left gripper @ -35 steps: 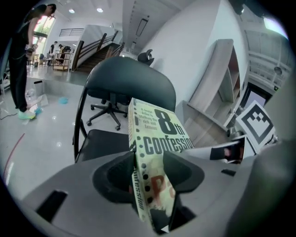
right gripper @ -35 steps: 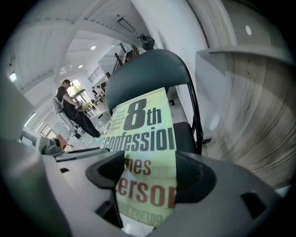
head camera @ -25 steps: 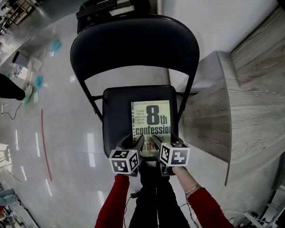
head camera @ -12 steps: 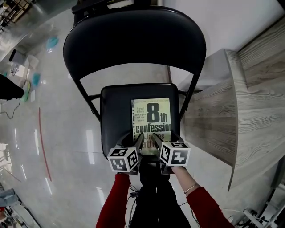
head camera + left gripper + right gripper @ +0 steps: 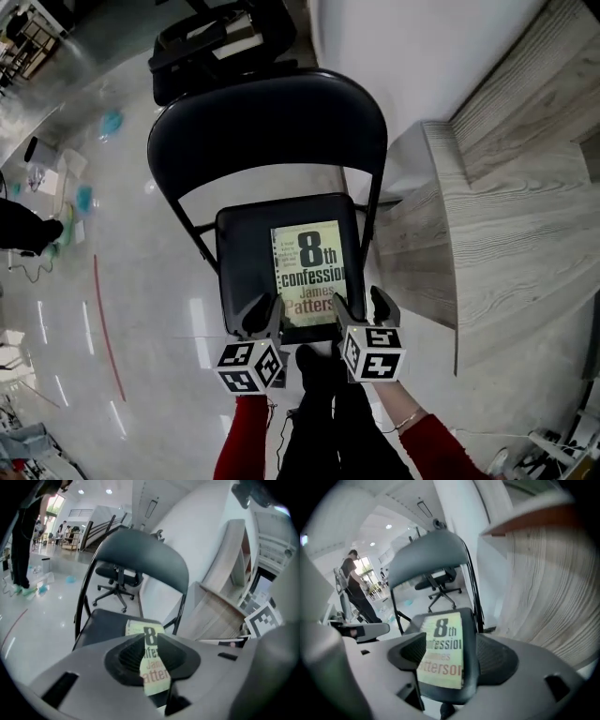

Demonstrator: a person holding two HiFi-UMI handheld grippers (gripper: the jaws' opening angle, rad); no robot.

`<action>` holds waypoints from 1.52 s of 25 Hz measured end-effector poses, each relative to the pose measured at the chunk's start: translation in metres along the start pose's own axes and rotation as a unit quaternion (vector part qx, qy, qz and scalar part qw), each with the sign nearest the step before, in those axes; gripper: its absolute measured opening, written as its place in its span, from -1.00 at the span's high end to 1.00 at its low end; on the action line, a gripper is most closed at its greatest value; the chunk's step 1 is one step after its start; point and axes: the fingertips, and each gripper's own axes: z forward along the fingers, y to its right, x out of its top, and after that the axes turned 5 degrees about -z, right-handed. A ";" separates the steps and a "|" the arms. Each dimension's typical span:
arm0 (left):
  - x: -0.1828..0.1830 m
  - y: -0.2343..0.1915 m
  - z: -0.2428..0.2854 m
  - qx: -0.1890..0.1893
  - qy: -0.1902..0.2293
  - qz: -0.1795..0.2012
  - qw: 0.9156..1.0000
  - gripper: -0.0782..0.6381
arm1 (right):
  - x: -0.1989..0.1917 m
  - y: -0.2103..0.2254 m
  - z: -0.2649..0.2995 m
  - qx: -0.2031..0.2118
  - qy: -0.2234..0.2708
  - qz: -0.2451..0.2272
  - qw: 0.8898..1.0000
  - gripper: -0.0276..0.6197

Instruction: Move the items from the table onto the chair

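A paperback book [image 5: 309, 272] with a pale green cover lies flat on the seat of a black folding chair [image 5: 239, 253]. Both grippers hover at the seat's front edge, just short of the book. My left gripper [image 5: 265, 314] is closing; its jaws stand a narrow gap apart with nothing between them. In the left gripper view the book [image 5: 151, 667] shows through that gap, beyond the left gripper [image 5: 150, 651]. My right gripper [image 5: 360, 307] is open and empty. The right gripper view looks over the right gripper [image 5: 452, 658] onto the book [image 5: 443, 639].
A pale wooden table [image 5: 506, 234] stands close to the chair's right side. The chair's backrest [image 5: 267, 117] rises behind the seat. A black office chair [image 5: 216, 47] stands further back. A person [image 5: 351, 585] stands far off on the glossy floor at left.
Both grippers have drawn back from the book's near edge to the front of the seat. The left jaws have narrowed. The book stays flat on the seat.
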 end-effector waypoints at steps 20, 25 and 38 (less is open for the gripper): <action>0.149 0.332 -0.185 -0.373 0.144 0.265 0.877 0.76 | 0.160 -0.002 -0.356 -0.124 0.357 -0.025 0.925 0.88; 0.129 0.360 -0.213 -0.410 0.132 0.284 0.857 0.76 | 0.142 0.002 -0.402 -0.139 0.388 -0.005 0.911 0.88; 0.098 0.379 -0.257 -0.431 0.141 0.316 0.834 0.76 | 0.083 0.030 -0.474 -0.175 0.413 0.037 0.893 0.88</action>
